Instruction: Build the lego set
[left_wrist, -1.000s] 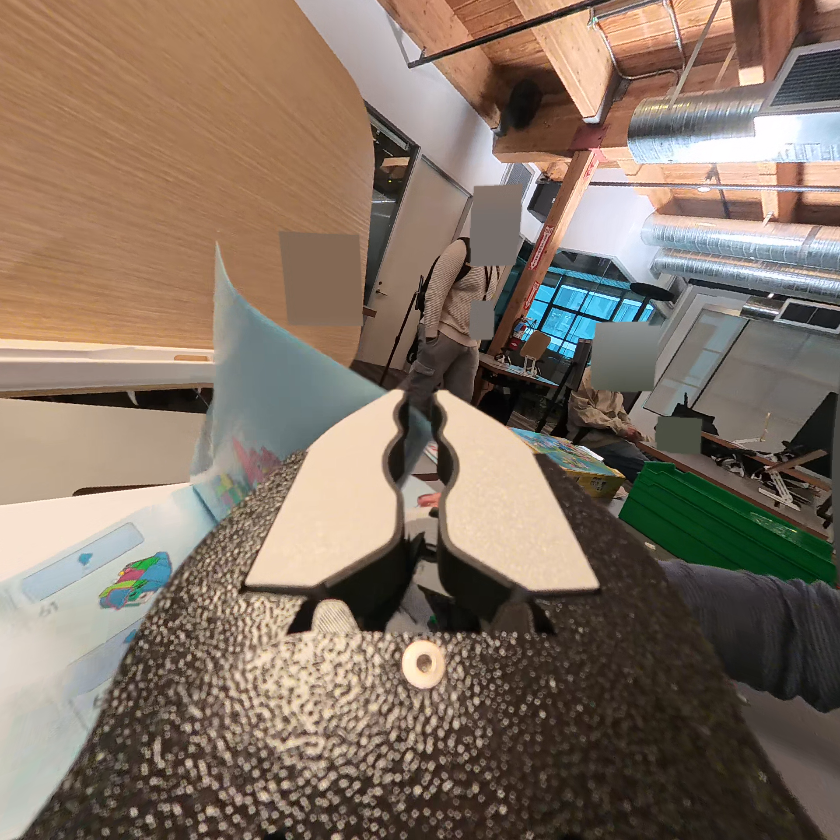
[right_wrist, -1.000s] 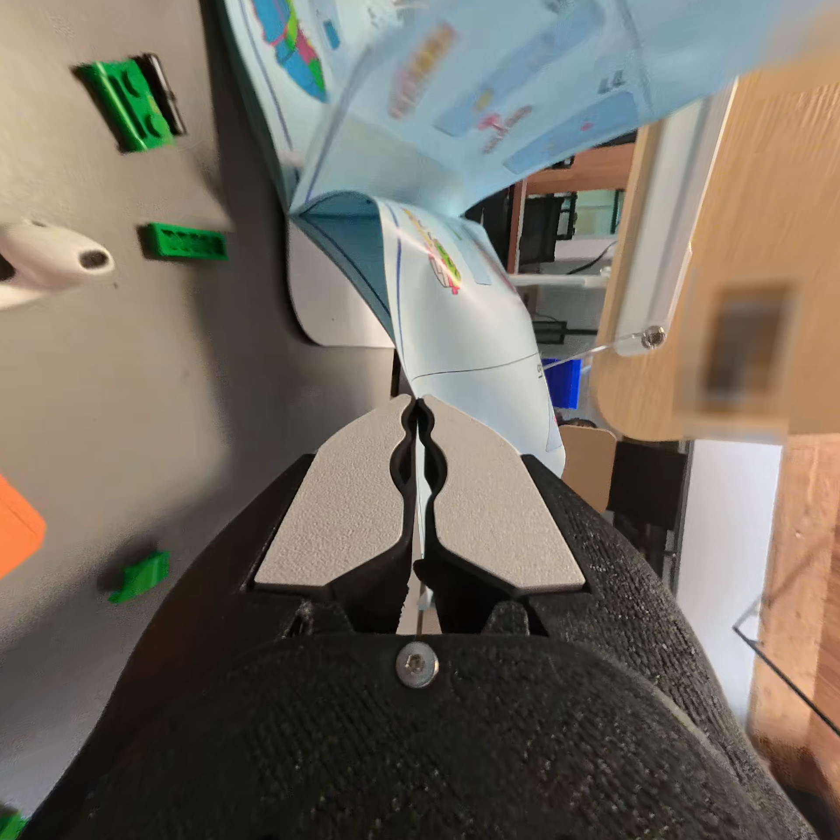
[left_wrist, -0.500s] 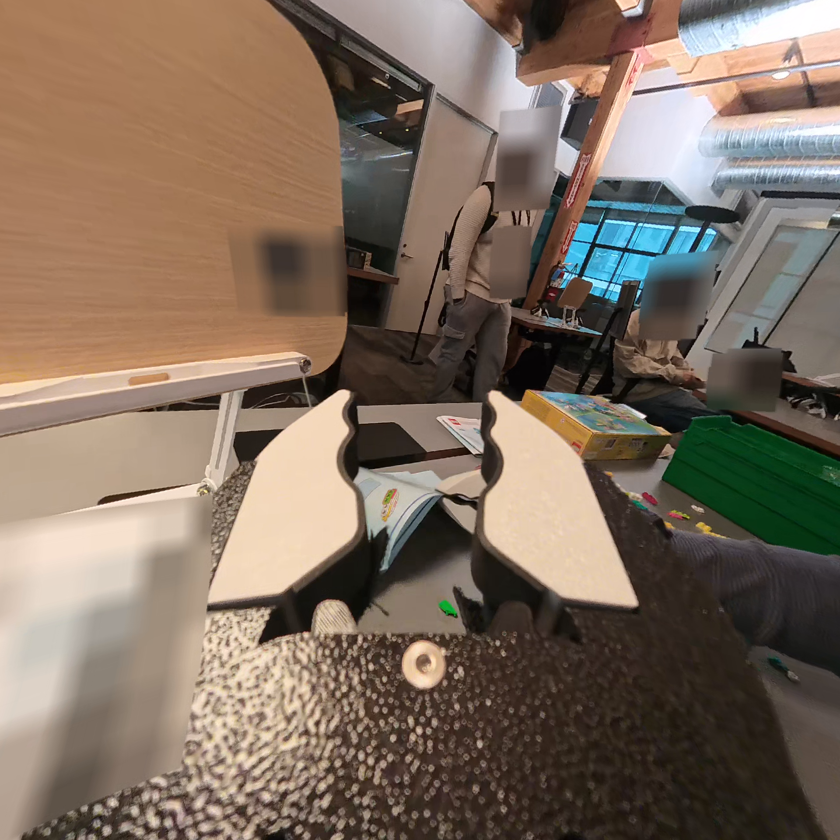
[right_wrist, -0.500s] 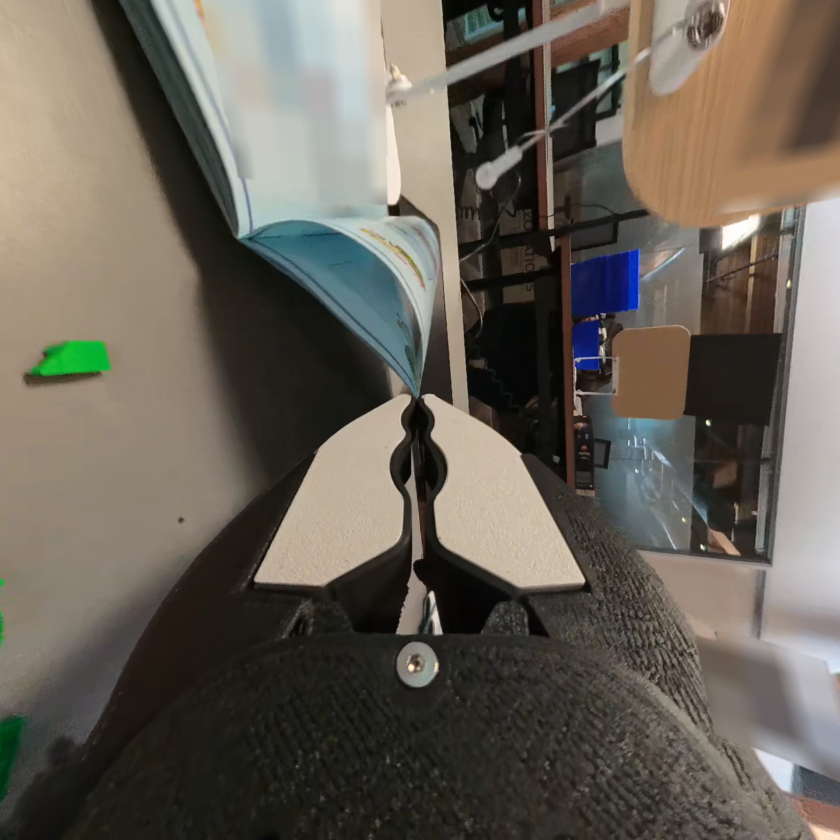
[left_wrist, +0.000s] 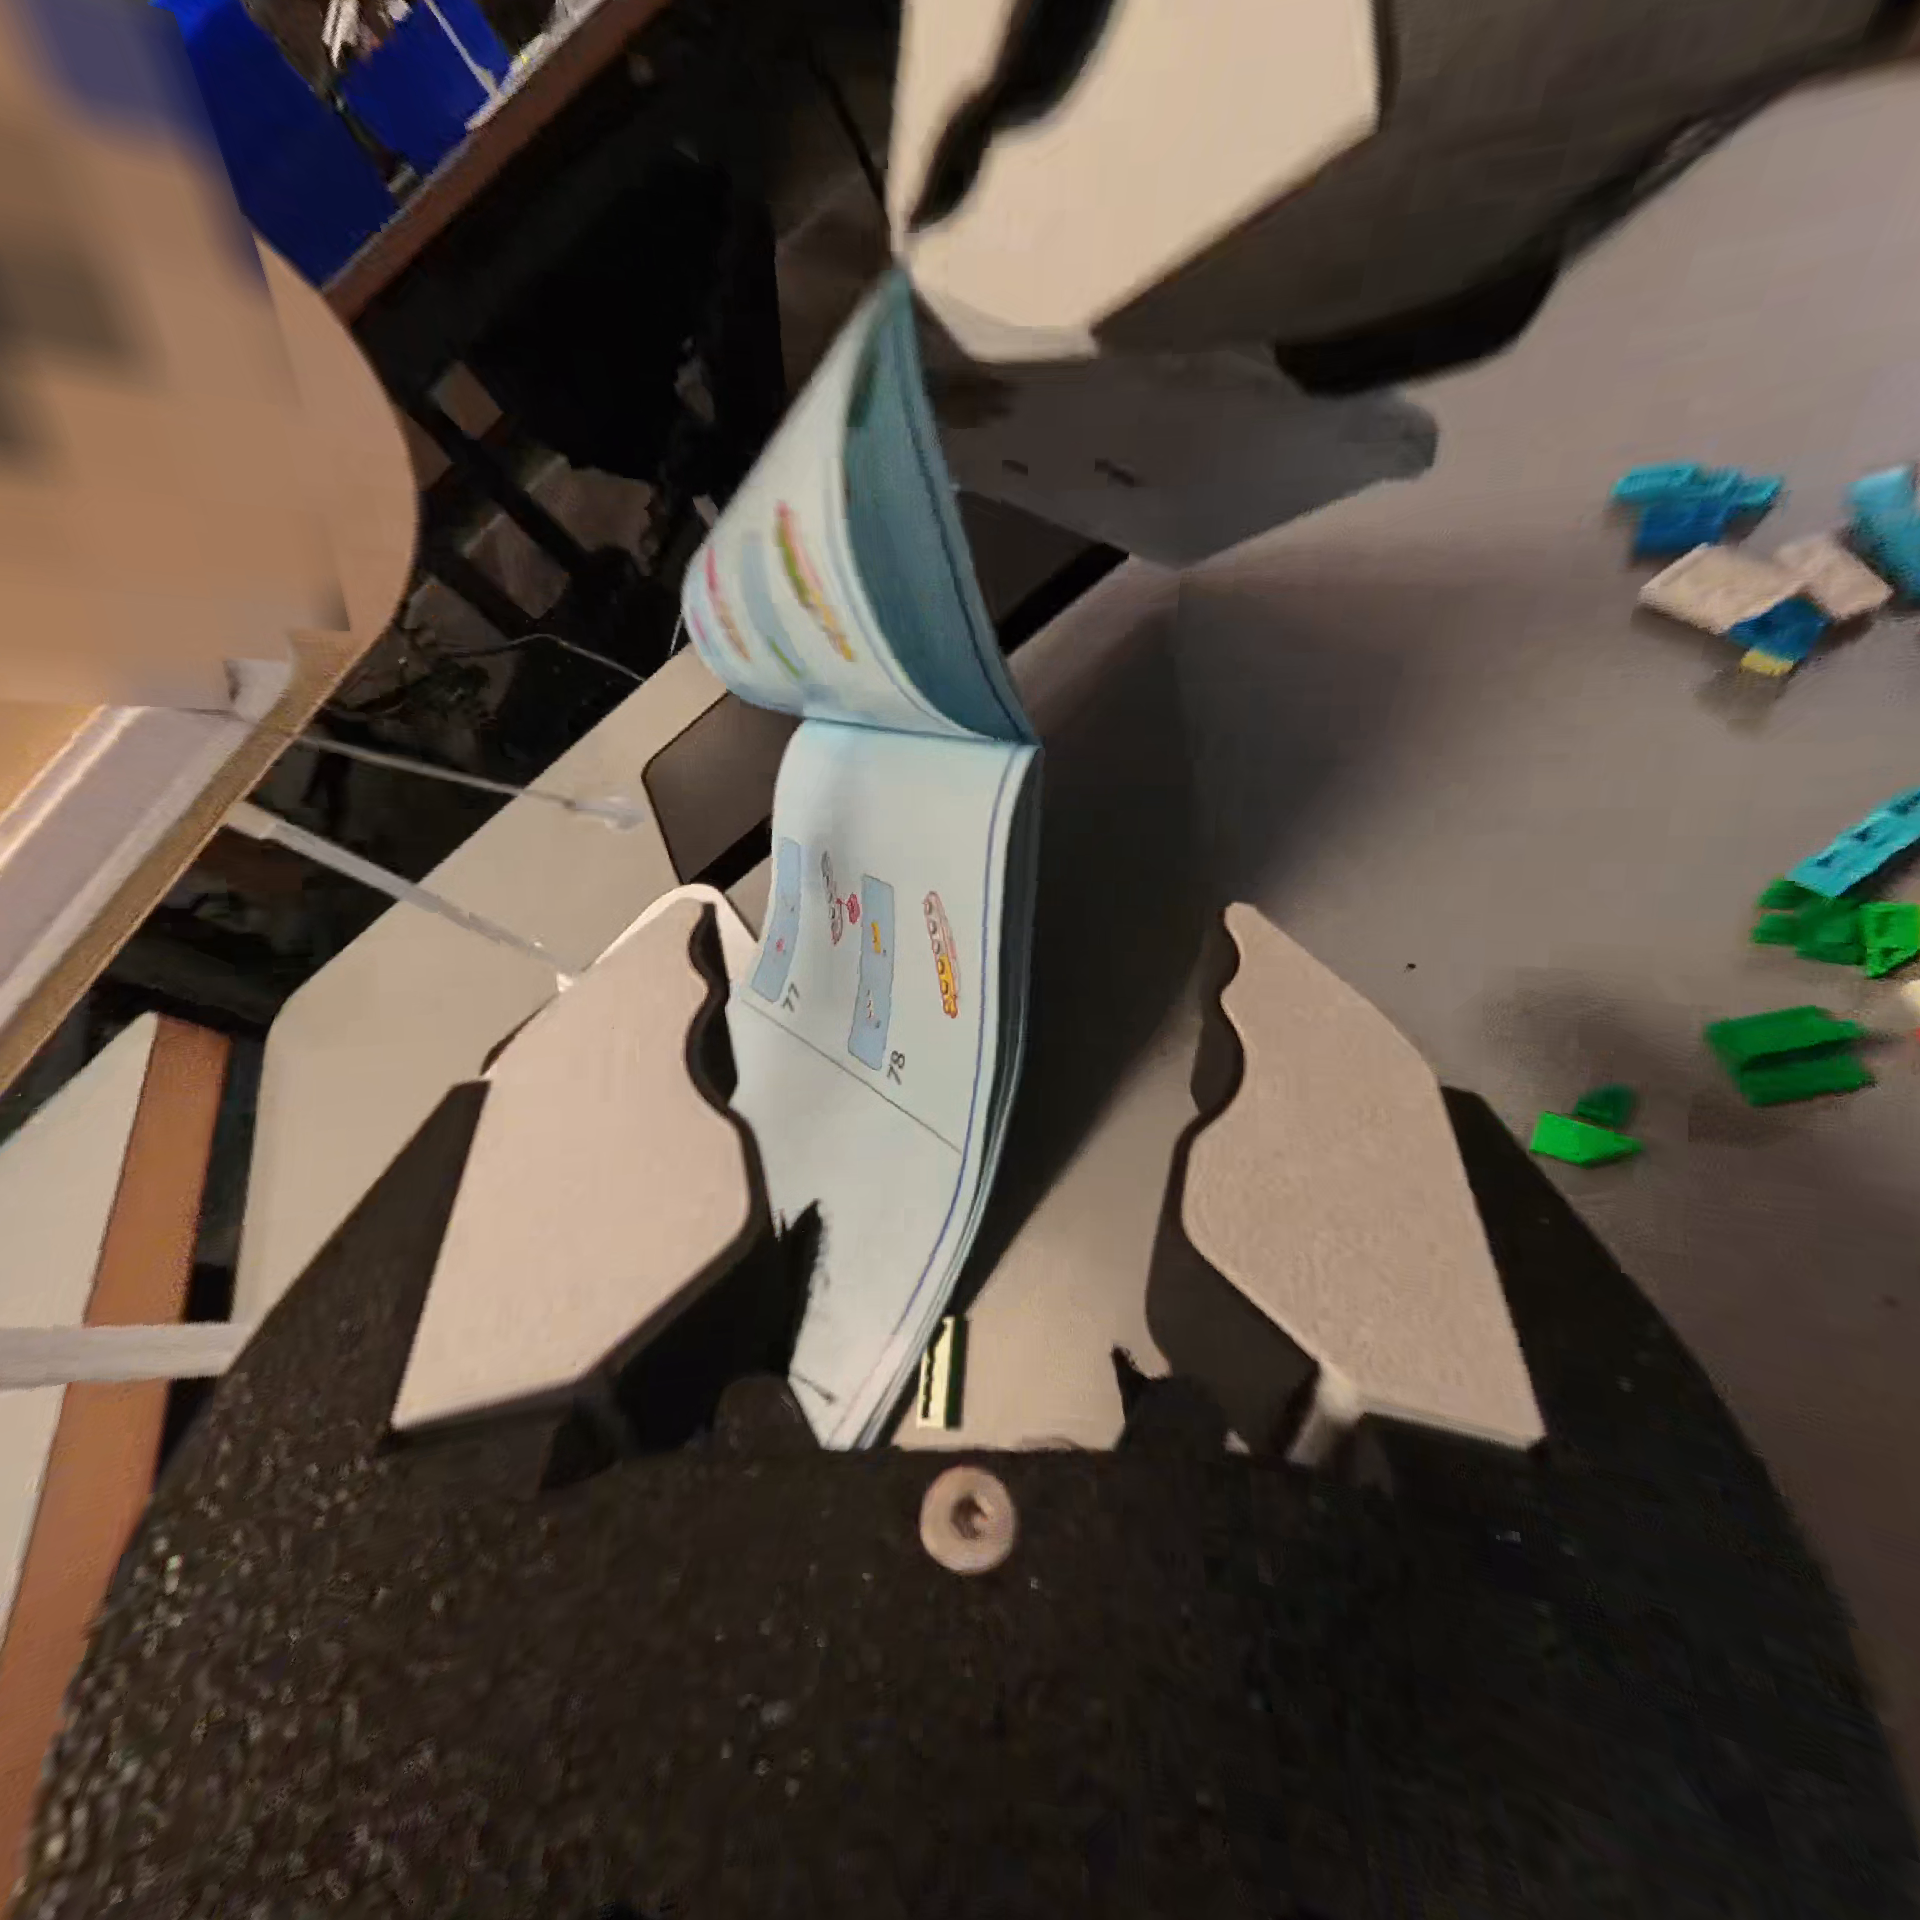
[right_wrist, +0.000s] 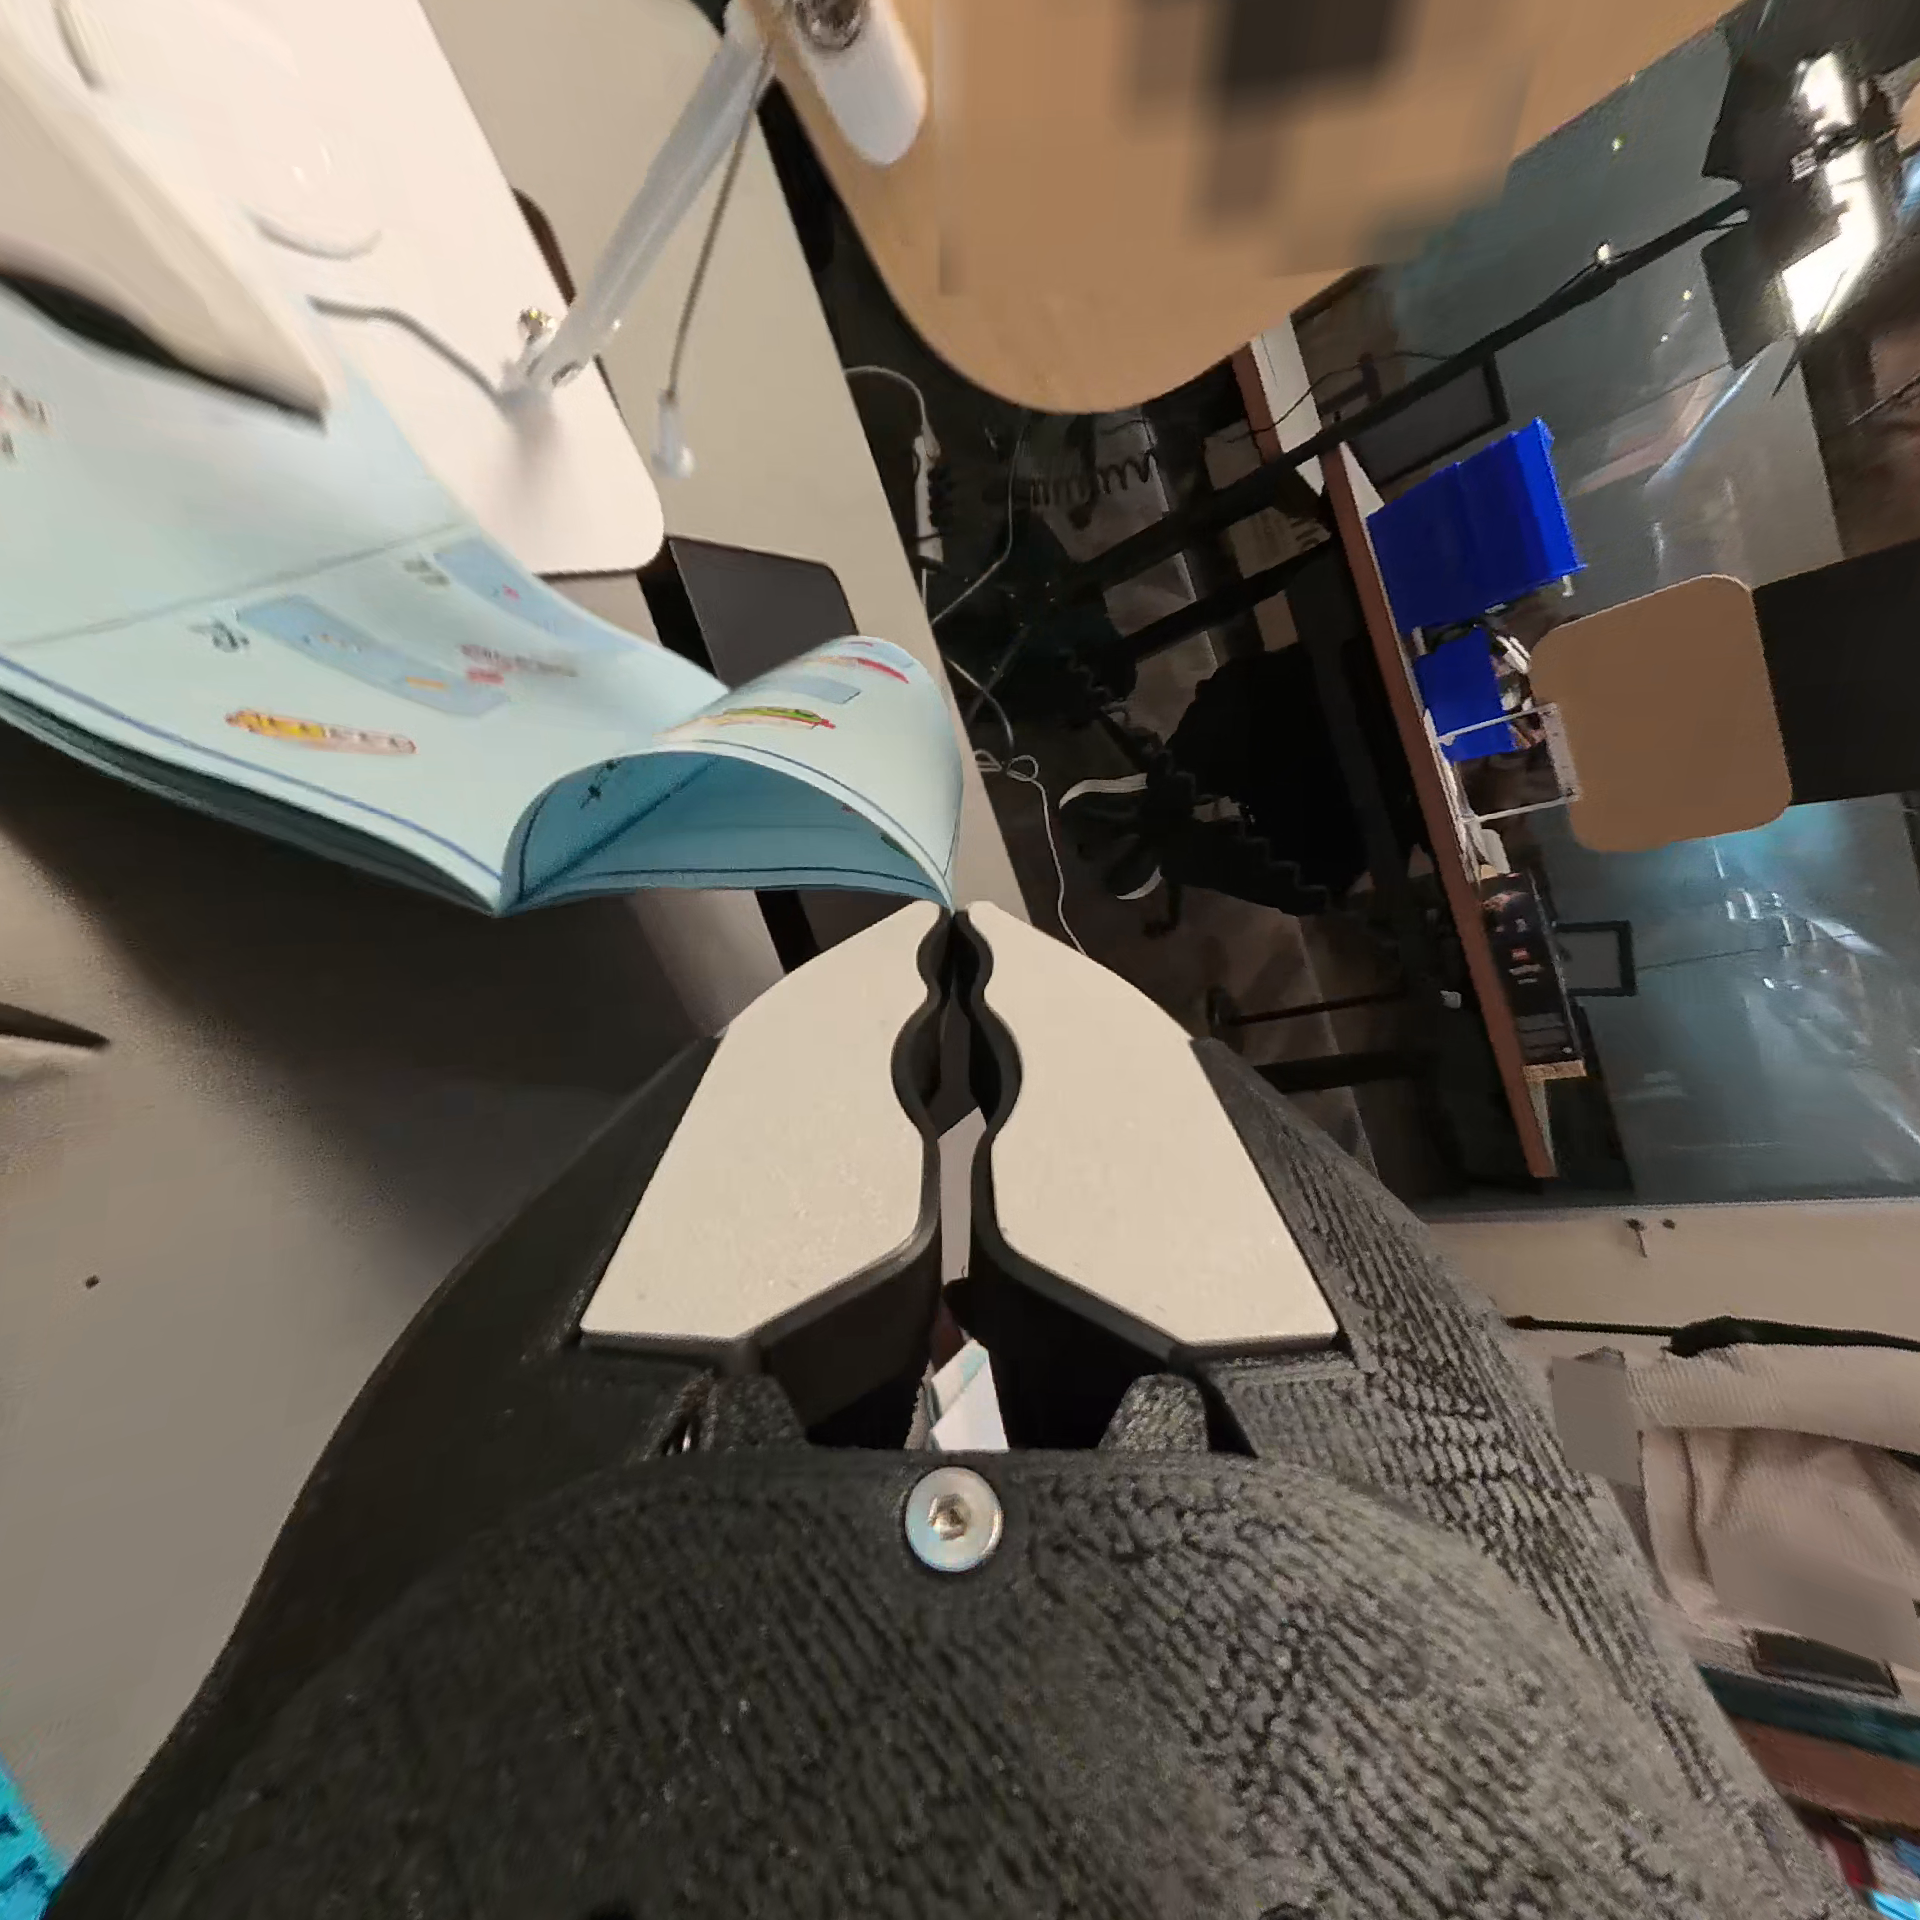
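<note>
The light-blue instruction booklet (left_wrist: 883, 1101) lies open on the grey table (left_wrist: 1455, 790). My left gripper (left_wrist: 966, 920) is open and empty, hovering over the booklet's flat page, with one finger on each side of it. My right gripper (left_wrist: 914, 239) shows at the top of the left wrist view, shut on the edge of a bunch of lifted pages (left_wrist: 883, 540). In the right wrist view my right gripper (right_wrist: 956, 920) pinches those arched pages (right_wrist: 790, 800) at their edge, above the booklet (right_wrist: 312, 644). Loose green bricks (left_wrist: 1787, 1055) and blue and white bricks (left_wrist: 1704, 509) lie to the right.
The table's far edge runs just behind the booklet, with a drop to cables and table legs (right_wrist: 1122, 727). A tilted wooden panel (right_wrist: 1122, 187) hangs over that edge. Blue bins (right_wrist: 1475, 520) stand far back. A small green and black piece (left_wrist: 940, 1371) lies by the booklet's edge. Some 11 cm of space lies between my two pairs of fingers.
My left gripper has let go of the page, opened wide and swung down over the booklet. My right gripper stays shut on the pages and has carried them across.
</note>
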